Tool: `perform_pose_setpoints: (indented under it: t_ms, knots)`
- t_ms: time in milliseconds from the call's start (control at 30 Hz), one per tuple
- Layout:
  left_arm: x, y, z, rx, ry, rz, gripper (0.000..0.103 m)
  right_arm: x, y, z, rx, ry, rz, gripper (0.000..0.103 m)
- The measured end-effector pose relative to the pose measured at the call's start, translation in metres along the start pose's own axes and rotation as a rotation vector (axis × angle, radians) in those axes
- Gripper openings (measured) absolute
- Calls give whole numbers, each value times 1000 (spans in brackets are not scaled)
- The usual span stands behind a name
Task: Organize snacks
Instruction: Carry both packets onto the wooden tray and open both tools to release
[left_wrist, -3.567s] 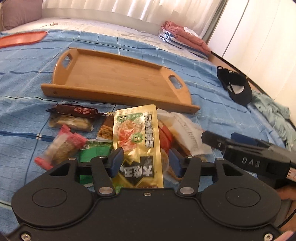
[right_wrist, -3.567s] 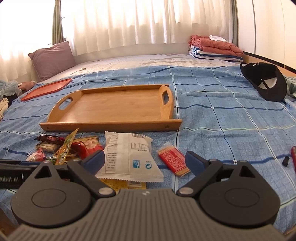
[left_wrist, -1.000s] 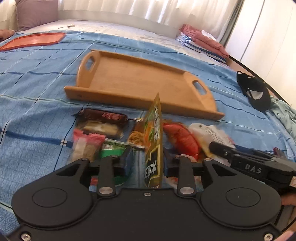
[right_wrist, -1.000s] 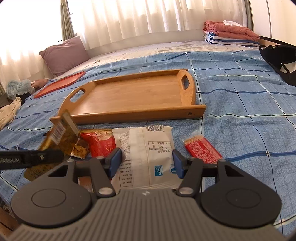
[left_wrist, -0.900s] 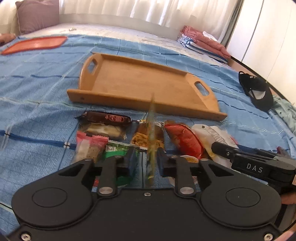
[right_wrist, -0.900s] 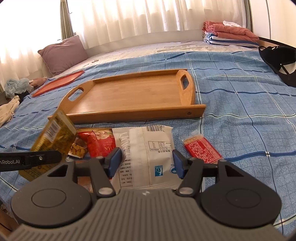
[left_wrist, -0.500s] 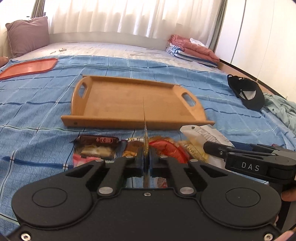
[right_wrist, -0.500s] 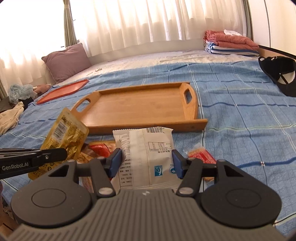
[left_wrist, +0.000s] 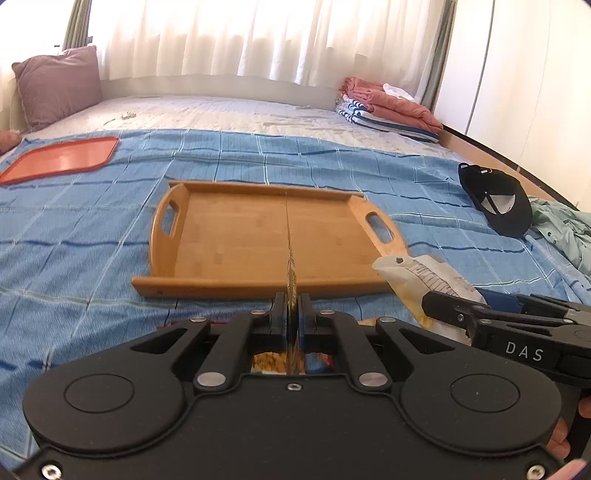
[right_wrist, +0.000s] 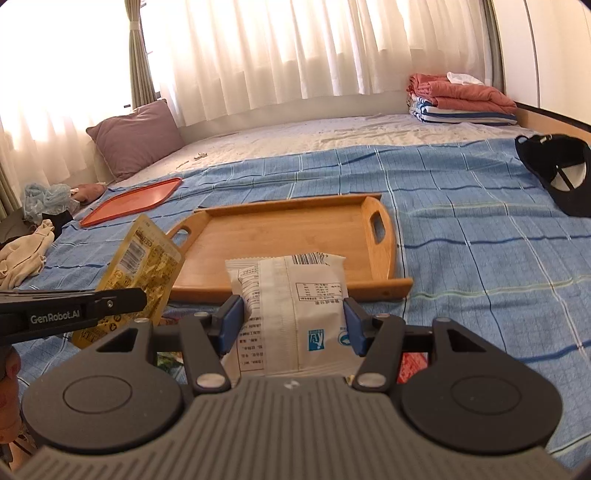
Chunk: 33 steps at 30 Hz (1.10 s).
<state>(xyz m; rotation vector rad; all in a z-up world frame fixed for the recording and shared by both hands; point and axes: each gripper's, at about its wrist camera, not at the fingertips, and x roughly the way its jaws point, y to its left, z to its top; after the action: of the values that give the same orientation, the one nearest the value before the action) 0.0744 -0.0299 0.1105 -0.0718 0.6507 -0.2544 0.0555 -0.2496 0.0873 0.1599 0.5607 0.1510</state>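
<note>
Holding one snack each, both grippers hang above the blue bedspread, short of the wooden tray, which holds nothing yet.

- Left gripper: jaws clenched flat on the yellow pouch. In the left wrist view the pouch stands edge-on, a thin line between the pads.
- Right gripper: blue pads press the sides of the white packet, which bulges forward toward the tray.

Risks from here:
- The yellow pouch is thin and glossy; a pinch near one end could let it swing or slip during the carry.
- The white packet is puffy; a hard squeeze may crush the contents, a loose one may drop it short of the tray.
- The tray wall rises between the grippers and the tray floor; a low approach could snag a packet on it.
- Both grippers are near each other, so a joint release risks a collision.

Count: two grippers, two held snacks, one wooden tray, one red tray, one cap. The remaining snacks below are mostly hidden; their number cannot be told.
</note>
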Motion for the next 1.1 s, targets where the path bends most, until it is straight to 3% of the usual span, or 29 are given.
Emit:
perform_pose_setpoints:
  t_ms: [500,767,1100]
  knots:
    - [30,17,69,-24,35,22,5,21,10,61,-55,-21,11,60]
    - [74,35,99,-47,81,22,5,67,-2,84,-32,27,9,60]
    - [144,50,112,-76,166,25,6,135,-16,87,-2,134,-2,60]
